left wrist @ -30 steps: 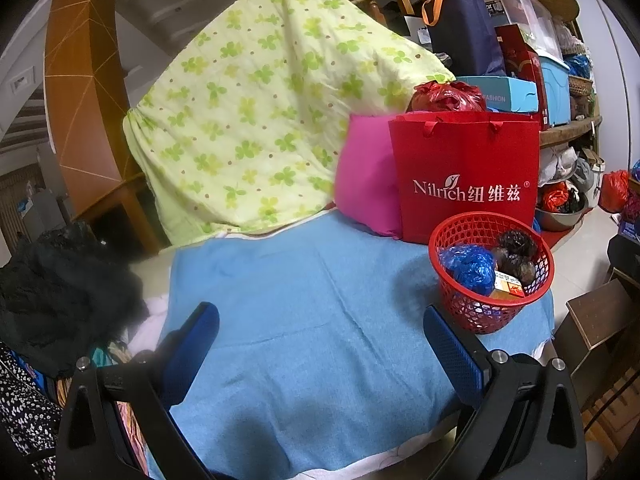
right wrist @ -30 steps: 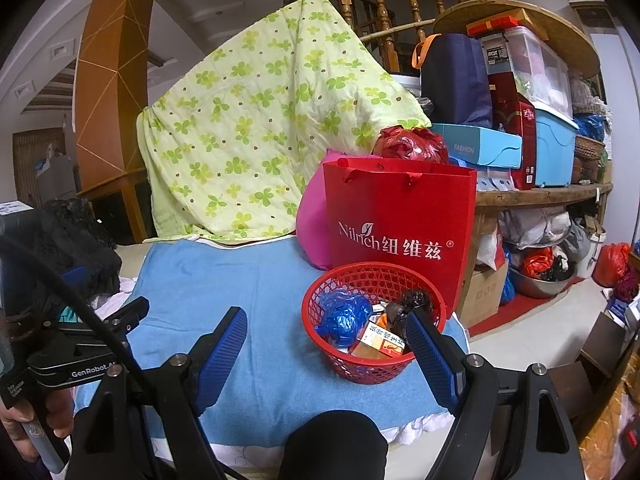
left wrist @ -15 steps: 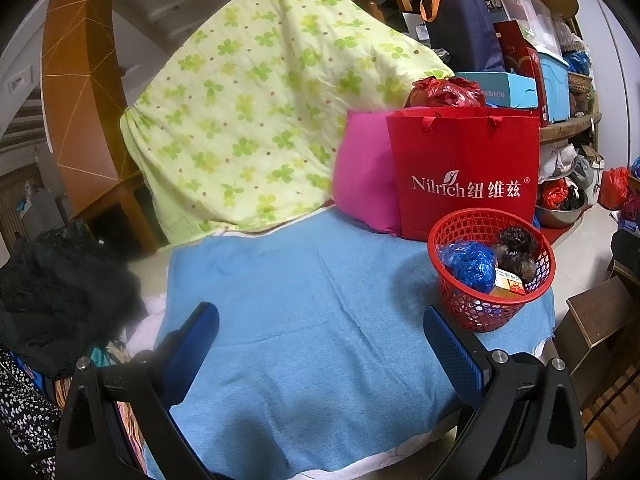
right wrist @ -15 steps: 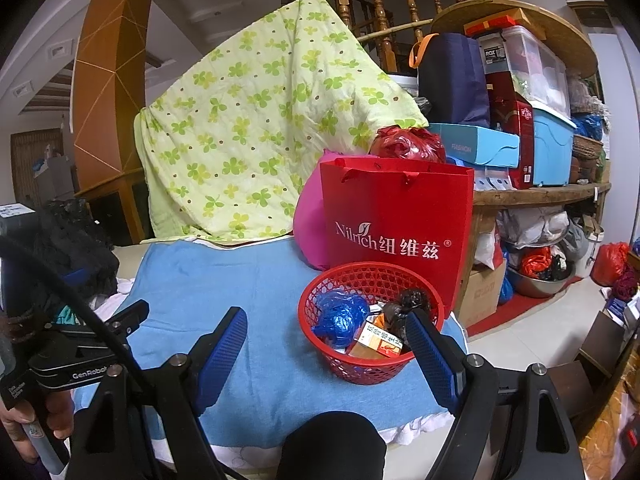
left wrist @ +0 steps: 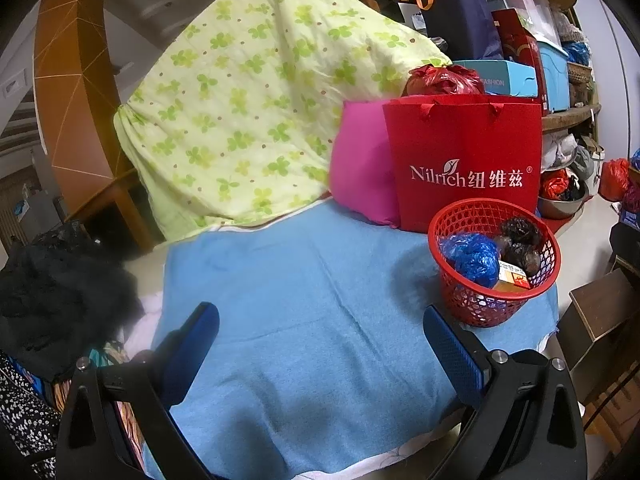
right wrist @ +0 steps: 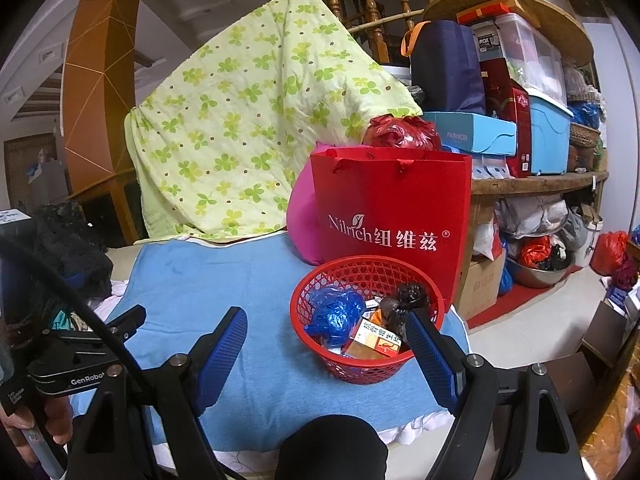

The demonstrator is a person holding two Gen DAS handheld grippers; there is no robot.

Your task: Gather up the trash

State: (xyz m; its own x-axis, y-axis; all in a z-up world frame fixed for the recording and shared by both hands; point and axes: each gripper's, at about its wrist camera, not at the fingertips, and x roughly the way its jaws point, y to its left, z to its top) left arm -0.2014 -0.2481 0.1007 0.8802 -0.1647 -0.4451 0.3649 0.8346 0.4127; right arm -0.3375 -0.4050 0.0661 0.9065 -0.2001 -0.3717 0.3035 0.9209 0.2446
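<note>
Two grippers, left [left wrist: 320, 344] and right [right wrist: 328, 344], hover with fingers wide apart and empty above a blue towel [left wrist: 304, 304], whose right end carries a red basket [right wrist: 368, 368] of likely light, crushable trash, best gripped by its stiff rim.

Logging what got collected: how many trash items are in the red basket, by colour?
Red basket holds:
Blue crumpled bag: 1
Dark crumpled bag: 1 in this view; possibly 2 lumps
Orange box: 1
Total: 3 visible
</note>
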